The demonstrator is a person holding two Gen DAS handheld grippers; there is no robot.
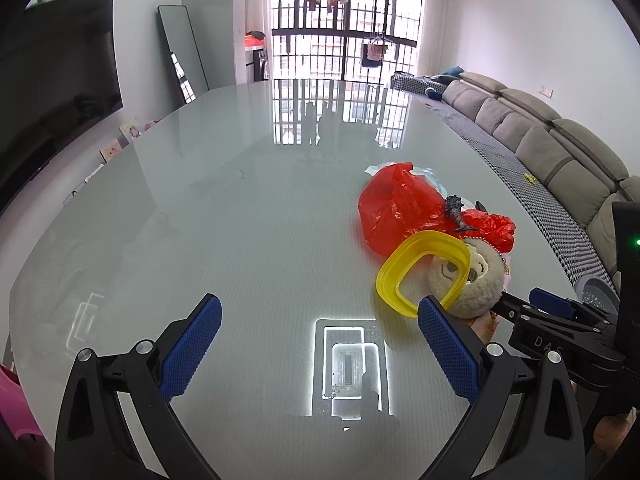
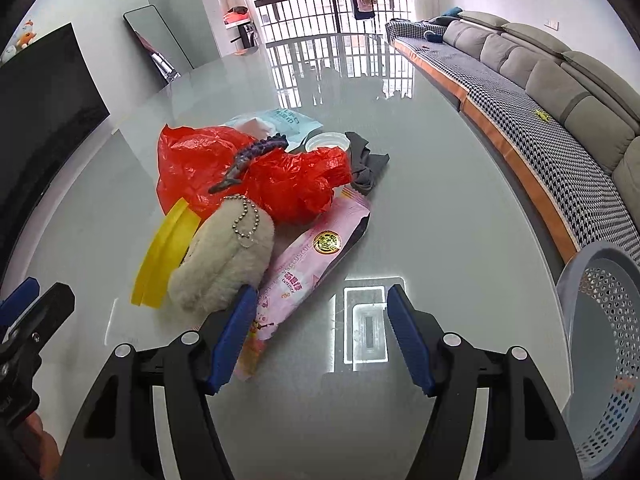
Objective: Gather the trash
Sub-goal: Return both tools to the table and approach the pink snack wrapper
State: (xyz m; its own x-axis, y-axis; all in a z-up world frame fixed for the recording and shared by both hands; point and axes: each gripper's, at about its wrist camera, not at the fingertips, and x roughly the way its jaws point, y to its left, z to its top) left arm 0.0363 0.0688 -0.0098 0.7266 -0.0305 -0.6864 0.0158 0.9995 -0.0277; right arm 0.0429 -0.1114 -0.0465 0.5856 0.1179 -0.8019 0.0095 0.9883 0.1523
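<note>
Tongs: the left tongs [image 1: 320, 340] and right tongs [image 2: 322, 334] are seen spread over the glossy grey table [image 2: 460, 184], nothing pinched. The pink printed wipes packet [image 2: 308, 264] is partly hidden behind the right tongs' blue pad. Beyond, the fluffy cream plush keychain [image 2: 228, 260] covers part of the yellow plastic ring [image 2: 166, 256], and the crumpled red plastic bag [image 2: 256, 172] conceals most of the pale blue wrapper [image 2: 284, 122]. The perforated grey basket [image 2: 600, 320] is cut off at the right edge.

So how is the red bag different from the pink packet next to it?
The red plastic bag is crumpled and puffed into a lump; the pink packet lies flat and long on the table. The red plastic bag is plain, but the pink packet has printing and a gold round sticker. A dark toy creature lies on the bag; nothing sits on the packet. Both are in one pile.
</note>
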